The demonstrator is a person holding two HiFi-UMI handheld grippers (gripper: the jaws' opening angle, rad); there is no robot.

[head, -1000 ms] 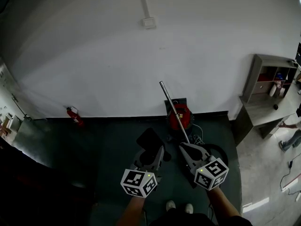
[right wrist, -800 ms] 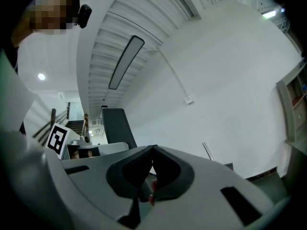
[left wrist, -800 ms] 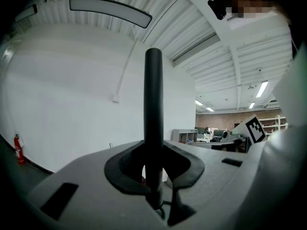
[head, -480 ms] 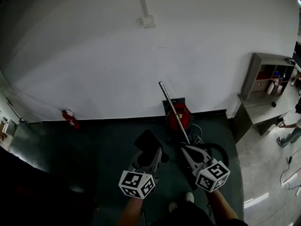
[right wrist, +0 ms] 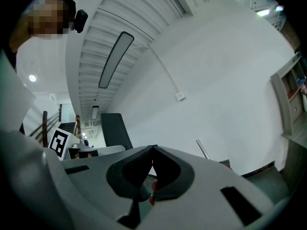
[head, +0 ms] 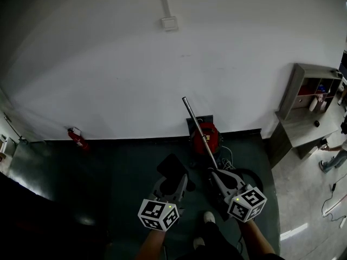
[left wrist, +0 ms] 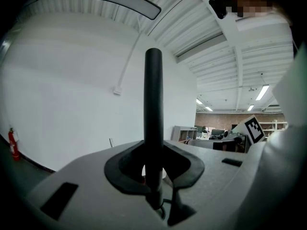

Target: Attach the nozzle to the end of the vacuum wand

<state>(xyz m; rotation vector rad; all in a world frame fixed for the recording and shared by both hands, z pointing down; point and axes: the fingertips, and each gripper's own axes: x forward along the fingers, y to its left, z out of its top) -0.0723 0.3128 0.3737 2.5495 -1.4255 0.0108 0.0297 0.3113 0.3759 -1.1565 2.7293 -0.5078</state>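
My left gripper (head: 172,182) is shut on the black nozzle (head: 172,168). In the left gripper view the nozzle's tube (left wrist: 153,123) stands upright out of the jaws. The silver vacuum wand (head: 198,126) slants up from the red vacuum canister (head: 206,137) toward the wall. My right gripper (head: 216,173) is shut at the wand's lower end, and I see nothing between its pads. In the right gripper view the wand (right wrist: 202,150) shows just right of the closed jaws and the nozzle (right wrist: 115,131) to their left.
A red fire extinguisher (head: 77,138) stands by the wall at left. A grey shelf unit (head: 309,99) and a person (head: 336,157) are at right. A black hose (head: 248,173) curls on the dark floor beside the canister. My shoe (head: 209,217) is below.
Both grippers have sunk a little lower in the head view, still side by side. The shoes below have shifted. Neither grip has changed.
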